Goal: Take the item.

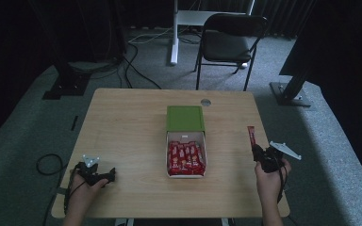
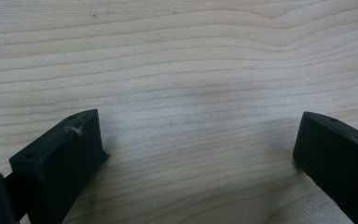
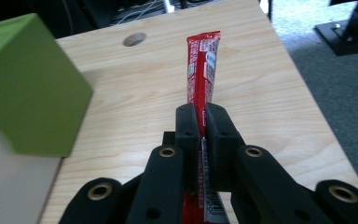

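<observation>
A white box with a green lid slid back sits mid-table, holding several red snack sticks. My right gripper is over the table's right side, shut on one red snack stick that points away from me. In the right gripper view the jaws pinch the red stick near its middle, my right gripper just above the wood, with the green lid at the left. My left gripper rests at the near left corner. In its own view my left gripper is open over bare wood.
The wooden table has a round cable hole at its far edge. A dark chair and a white stand are behind the table. Black stand bases and cables lie on the grey floor.
</observation>
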Tool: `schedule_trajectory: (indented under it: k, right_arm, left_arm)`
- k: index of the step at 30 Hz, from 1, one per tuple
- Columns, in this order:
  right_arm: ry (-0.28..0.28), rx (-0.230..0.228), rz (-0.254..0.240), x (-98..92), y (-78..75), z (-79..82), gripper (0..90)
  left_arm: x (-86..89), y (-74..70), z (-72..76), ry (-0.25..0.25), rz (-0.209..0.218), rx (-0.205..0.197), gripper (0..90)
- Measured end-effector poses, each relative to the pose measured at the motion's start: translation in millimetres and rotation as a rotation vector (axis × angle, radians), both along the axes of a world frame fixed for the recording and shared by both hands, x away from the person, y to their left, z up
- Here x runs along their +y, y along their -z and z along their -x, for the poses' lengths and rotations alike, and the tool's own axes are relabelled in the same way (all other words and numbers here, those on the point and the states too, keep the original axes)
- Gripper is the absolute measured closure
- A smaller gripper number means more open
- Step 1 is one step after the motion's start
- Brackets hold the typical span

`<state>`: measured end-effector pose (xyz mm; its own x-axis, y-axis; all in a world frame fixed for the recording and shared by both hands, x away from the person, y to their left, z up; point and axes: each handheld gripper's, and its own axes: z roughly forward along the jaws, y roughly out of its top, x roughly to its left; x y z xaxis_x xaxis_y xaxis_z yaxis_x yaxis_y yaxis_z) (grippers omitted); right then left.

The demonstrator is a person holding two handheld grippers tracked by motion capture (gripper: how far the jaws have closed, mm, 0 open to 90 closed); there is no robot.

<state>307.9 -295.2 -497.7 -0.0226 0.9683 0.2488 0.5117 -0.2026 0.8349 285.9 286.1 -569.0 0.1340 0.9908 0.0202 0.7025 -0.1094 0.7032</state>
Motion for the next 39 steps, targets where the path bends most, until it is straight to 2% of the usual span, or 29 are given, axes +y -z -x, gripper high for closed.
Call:
schedule_trajectory:
  k: [8, 17, 27, 39]
  right_arm:
    - [0.044, 0.008, -0.004, -8.7, 15.8, -2.9, 84.7]
    - [0.078, 0.046, 0.007, -18.3, 35.7, -6.7, 84.7]
    - [0.076, 0.093, 0.014, -25.5, 51.1, -12.1, 84.7]
    - [0.085, 0.134, 0.024, -33.8, 61.1, -17.9, 84.6]
  left_arm:
    - [0.1, -0.1, 0.0, 0.001, -0.001, 0.001, 2.1]
    - [0.2, -0.1, 0.0, 0.001, -0.001, 0.001, 2.1]
    - [0.2, -0.1, 0.0, 0.001, -0.001, 0.002, 2.1]
    - [0.0, -0.1, 0.0, 0.000, 0.000, 0.001, 2.2]
